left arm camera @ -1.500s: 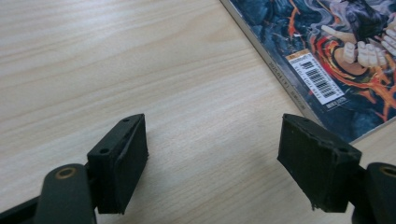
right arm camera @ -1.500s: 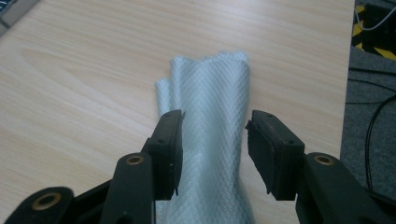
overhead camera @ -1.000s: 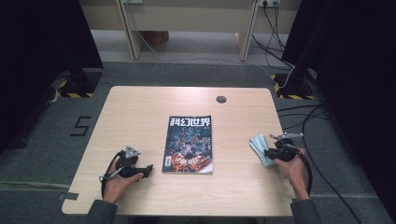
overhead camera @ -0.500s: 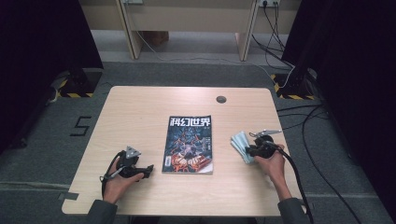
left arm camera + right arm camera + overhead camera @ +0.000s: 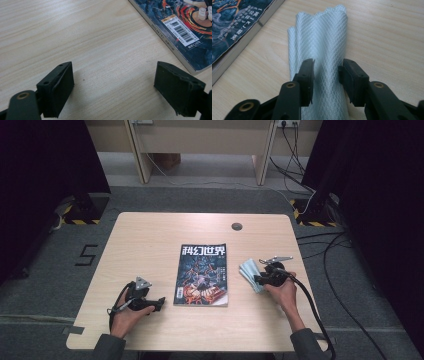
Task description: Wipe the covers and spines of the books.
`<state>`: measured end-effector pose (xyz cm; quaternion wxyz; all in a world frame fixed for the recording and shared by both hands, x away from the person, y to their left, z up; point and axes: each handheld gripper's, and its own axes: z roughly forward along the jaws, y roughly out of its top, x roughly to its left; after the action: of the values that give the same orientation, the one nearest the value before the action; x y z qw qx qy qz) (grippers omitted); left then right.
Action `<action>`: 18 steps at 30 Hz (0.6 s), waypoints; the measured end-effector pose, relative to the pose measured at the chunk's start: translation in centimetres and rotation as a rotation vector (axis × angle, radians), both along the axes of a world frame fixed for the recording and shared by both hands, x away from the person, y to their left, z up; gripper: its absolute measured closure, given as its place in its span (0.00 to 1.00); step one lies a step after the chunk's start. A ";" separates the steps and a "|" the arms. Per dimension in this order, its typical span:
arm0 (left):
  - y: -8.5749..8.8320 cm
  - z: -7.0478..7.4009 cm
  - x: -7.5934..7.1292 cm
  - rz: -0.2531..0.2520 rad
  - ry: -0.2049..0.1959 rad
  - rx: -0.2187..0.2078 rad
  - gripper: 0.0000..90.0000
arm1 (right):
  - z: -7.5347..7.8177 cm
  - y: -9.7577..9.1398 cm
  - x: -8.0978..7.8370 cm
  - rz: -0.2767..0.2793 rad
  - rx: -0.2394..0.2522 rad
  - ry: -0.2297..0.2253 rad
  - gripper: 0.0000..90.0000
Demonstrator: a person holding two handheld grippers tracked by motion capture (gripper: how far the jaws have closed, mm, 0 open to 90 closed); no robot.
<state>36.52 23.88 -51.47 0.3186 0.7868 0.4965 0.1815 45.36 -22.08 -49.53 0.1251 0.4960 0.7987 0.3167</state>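
Cloth (image 5: 322, 50) lies between opening hand-held gripper (image 5: 326, 75) jaws

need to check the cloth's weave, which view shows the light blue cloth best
The right gripper view: the light blue cloth lies close up, its diamond weave and folds clear, beside the magazine. The high view shows it as a small pale patch right of the magazine. The left gripper view faces bare table.

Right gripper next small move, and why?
Probably lift the right gripper up and back off the folded light-blue cloth. Its jaws have just been opening, with the cloth between them but a gap visible on each side, and the cloth lies flat on the table beside the magazine. That looks like a release, so clearing away without dragging it seems the sensible move.
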 end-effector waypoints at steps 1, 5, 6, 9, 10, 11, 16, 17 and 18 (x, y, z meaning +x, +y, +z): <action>0.0 0.0 0.0 -0.002 0.000 0.000 0.17 | 0.0 0.0 0.0 -0.004 0.002 0.002 0.64; 0.0 0.0 0.0 -0.003 0.000 0.000 0.16 | 1.1 -0.6 -0.4 -0.021 0.048 -0.032 0.54; 0.0 0.0 0.0 -0.003 -0.001 0.000 0.16 | 1.5 -0.8 -0.5 -0.029 0.059 -0.040 0.52; 0.0 0.0 0.0 -0.004 -0.004 -0.003 0.16 | 2.2 -1.3 -1.1 -0.020 0.066 -0.065 0.47; 0.0 -0.1 0.0 -0.004 -0.005 -0.004 0.16 | 2.4 -1.5 -1.3 -0.024 0.069 -0.070 0.46; 0.0 -0.1 -0.1 -0.003 -0.005 -0.004 0.16 | 2.5 -1.7 -1.6 -0.027 0.072 -0.073 0.45; 0.0 0.0 -0.1 -0.004 -0.004 -0.004 0.16 | 2.8 -2.8 -2.4 -0.044 0.091 -0.087 0.38; 0.0 0.0 -0.1 -0.004 -0.004 -0.005 0.16 | 2.8 -3.1 -2.6 -0.049 0.091 -0.091 0.34; 0.0 -0.1 -0.1 -0.004 -0.004 -0.005 0.16 | 2.8 -3.1 -2.6 -0.049 0.091 -0.091 0.34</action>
<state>36.45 23.89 -51.52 0.3221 0.7865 0.4948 0.1813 42.78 -25.19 -46.73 0.1464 0.5057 0.7646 0.3717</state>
